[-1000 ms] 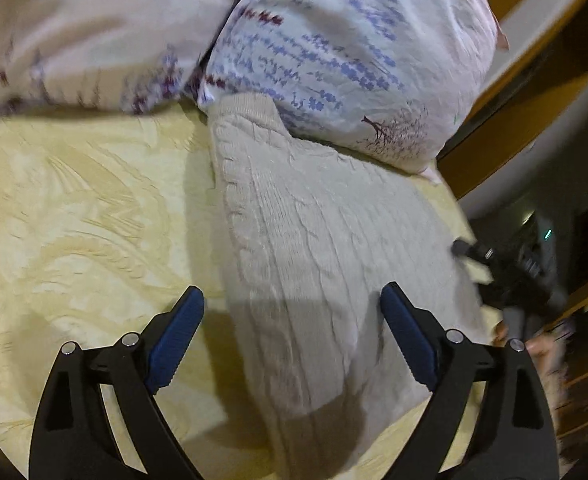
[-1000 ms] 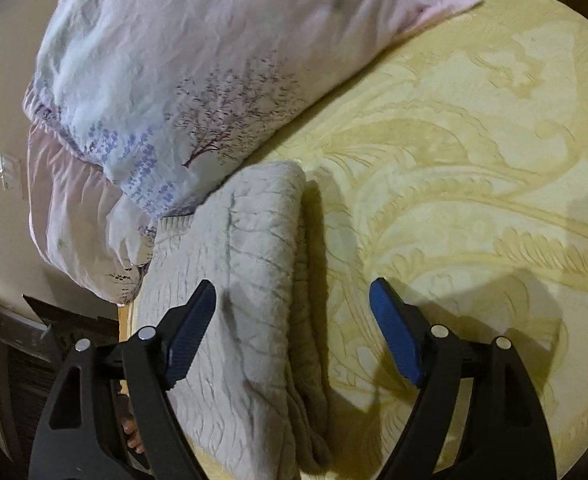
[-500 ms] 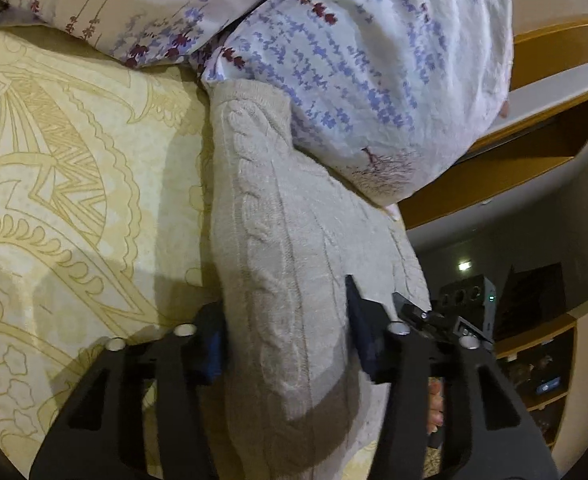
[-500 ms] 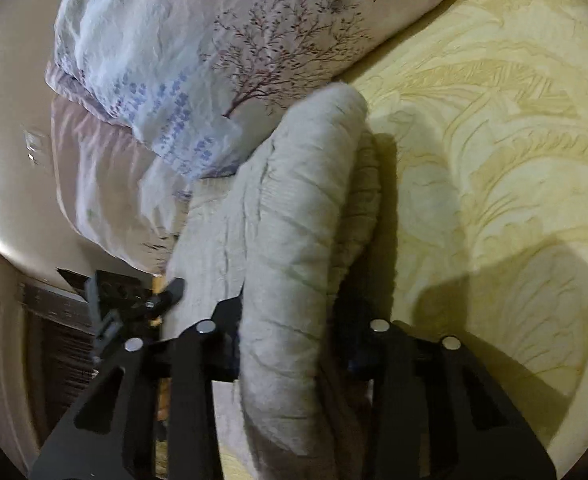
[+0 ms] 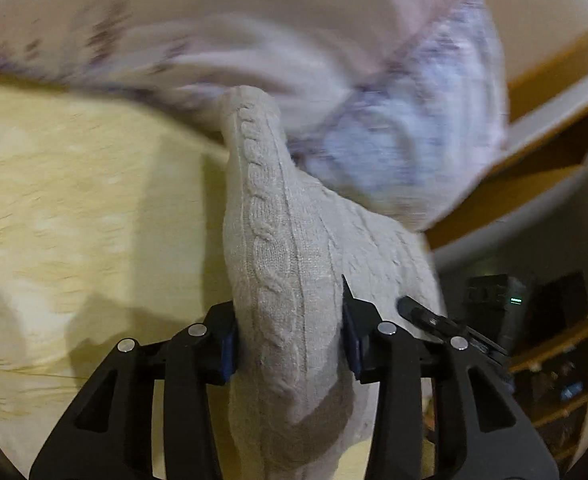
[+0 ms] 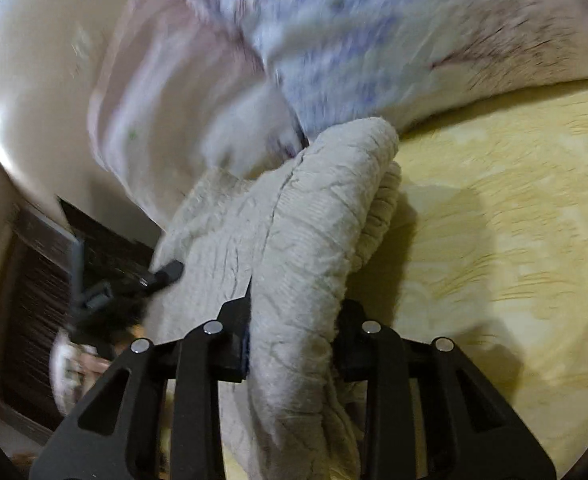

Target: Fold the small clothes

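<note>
Yellow patterned bedspread (image 5: pixel 74 208) covers the bed, with a floral pillow (image 5: pixel 406 140) at the head; the background is motion-blurred in both views. The cream cable-knit sweater (image 5: pixel 286 264), already folded into a thick bundle, lies at the bed edge with its far end touching the pillow. Left gripper (image 5: pixel 290 340) has its jaws closed in on one end of the bundle, knit bulging between the blue pads. Right gripper (image 6: pixel 290 344) is clamped the same way on the other end, where the layered edges show (image 6: pixel 378 208). Each gripper is visible in the other's view, so they sit close together on the same piece. Risks, as judgement: the grips take thick stacked layers, so inner or lower folds could slip out and the bundle could open if lifted fast. The sweater's far end could drag on the pillow and unroll. If the two ends are pulled unevenly, the fold skews. The bundle sits near the bed's edge, so a dropped end could fall off the side.
</note>
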The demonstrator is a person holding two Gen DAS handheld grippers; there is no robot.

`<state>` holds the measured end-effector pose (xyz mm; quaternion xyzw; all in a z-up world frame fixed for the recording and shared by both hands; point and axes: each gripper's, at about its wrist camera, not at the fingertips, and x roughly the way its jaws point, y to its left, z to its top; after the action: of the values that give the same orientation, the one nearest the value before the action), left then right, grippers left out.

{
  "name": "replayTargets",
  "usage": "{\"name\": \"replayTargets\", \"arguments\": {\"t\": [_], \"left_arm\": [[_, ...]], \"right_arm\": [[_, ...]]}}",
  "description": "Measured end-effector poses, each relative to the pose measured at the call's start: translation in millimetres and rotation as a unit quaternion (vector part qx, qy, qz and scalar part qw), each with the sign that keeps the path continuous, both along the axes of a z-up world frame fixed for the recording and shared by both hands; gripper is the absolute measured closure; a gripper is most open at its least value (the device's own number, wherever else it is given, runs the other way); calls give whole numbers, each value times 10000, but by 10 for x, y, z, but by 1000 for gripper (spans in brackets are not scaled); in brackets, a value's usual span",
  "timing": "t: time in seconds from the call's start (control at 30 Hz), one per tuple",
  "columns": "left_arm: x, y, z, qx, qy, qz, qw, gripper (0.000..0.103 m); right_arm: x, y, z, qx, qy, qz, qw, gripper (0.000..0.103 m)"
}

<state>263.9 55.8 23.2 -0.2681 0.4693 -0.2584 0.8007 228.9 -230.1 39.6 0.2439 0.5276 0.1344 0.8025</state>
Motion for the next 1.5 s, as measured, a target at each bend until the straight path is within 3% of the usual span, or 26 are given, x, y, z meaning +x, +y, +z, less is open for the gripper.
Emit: {"name": "replayTargets", "arguments": {"t": [0.03, 0.1, 0.2, 0.33, 0.4, 0.5, 0.57, 0.67, 0.8, 0.93, 0.97, 1.0, 1.03, 1.2, 1.37, 1.5], "left_arm": [[23, 19, -128, 118, 156, 63, 9998, 55], [3, 78, -260, -162, 138, 188, 9996, 49], [-33, 37, -178, 37, 4, 270, 9996, 46], [-271, 23, 167, 690, -778, 587, 9928, 39], [-485, 23, 341, 872, -1323, 618, 9854, 30], [-770, -190, 495, 982, -1864, 146, 9775, 24], [-817, -336, 471, 958, -1854, -167, 9779, 24], [-774, -584, 348, 1090, -1670, -491, 9787, 24], [-698, -777, 182, 1560, -1716, -468, 9716, 24], [-704, -761, 251, 1448, -1683, -319, 9745, 24], [-751, -715, 289, 1377, -1727, -295, 9749, 24], [-811, -662, 316, 1347, -1778, -241, 9745, 24], [-905, -603, 356, 1396, -1864, -149, 9724, 24], [-1343, -361, 436, 2055, -2245, 398, 9517, 6], [-1619, -243, 353, 2469, -2133, 769, 9421, 1], [-1667, -282, 222, 2757, -1679, 816, 9429, 1]], "right_arm": [[12, 83, -71, -396, 24, -62, 9992, 65], [9, 92, -83, -484, -32, -145, 9987, 54], [-38, -36, -26, -578, 38, -378, 9976, 42], [-313, -165, 374, -1071, -786, -699, 9887, 45], [-400, -92, 555, -976, -1190, -407, 9872, 52], [-428, 118, 584, -907, -1172, 178, 9888, 58], [-402, 230, 473, -1093, -972, 419, 9884, 61], [-311, 304, 279, -1362, -617, 329, 9882, 63], [-258, 165, 125, -1245, -440, 85, 9912, 63], [-350, 183, 233, -1206, -587, 22, 9910, 61], [-455, 175, 307, -1227, -704, 20, 9899, 52], [-537, 174, 368, -1283, -834, 5, 9882, 35], [-650, 193, 450, -1470, -1021, -55, 9838, 27], [-1023, 251, 611, -2147, -1467, -277, 9652, 5], [-1294, 294, 561, -2604, -1435, -604, 9529, 2], [-1398, 324, 428, -2510, -1083, -849, 9581, 2]]}}
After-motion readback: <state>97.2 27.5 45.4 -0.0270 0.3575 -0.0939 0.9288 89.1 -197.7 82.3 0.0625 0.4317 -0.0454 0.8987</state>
